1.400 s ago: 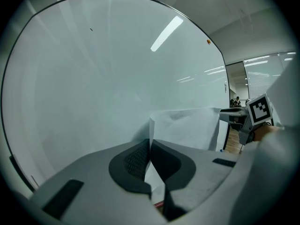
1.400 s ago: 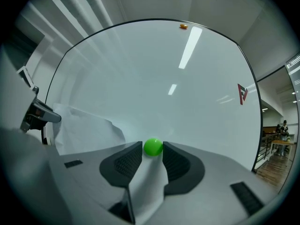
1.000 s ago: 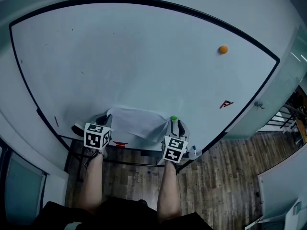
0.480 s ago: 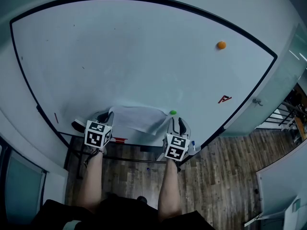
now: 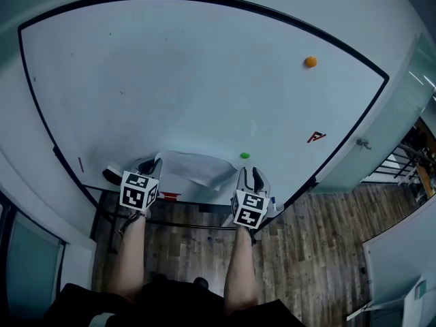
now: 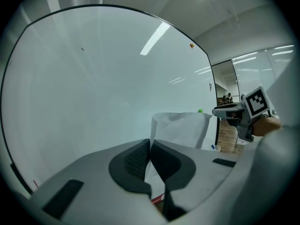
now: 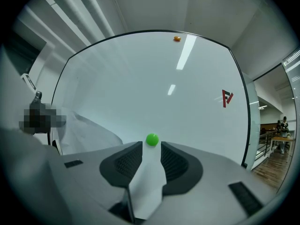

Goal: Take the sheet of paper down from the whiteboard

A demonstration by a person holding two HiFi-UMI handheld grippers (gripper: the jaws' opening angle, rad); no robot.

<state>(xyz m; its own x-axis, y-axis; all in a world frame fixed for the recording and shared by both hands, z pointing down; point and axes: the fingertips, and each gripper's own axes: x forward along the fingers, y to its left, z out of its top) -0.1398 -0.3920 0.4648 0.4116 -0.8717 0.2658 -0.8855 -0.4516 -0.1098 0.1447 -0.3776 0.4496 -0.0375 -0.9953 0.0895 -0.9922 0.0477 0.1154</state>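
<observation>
A white sheet of paper hangs low in front of the whiteboard, sagging between my two grippers. My left gripper is shut on the sheet's left edge; in the left gripper view the paper runs out from the closed jaws of that gripper. My right gripper stands open at the sheet's right end. In the right gripper view a strip of the paper lies loose in the gap of that gripper. A green magnet sits on the bare board just beyond, off the sheet.
An orange magnet is high on the board at the right, and a red mark is lower right. The tray under the board holds a dark eraser and a red marker. A wooden floor lies below.
Both grippers have drawn a little back from the board. The sheet's right corner, by the green magnet a second ago, now hangs clear of it; the magnet stays on the board.
</observation>
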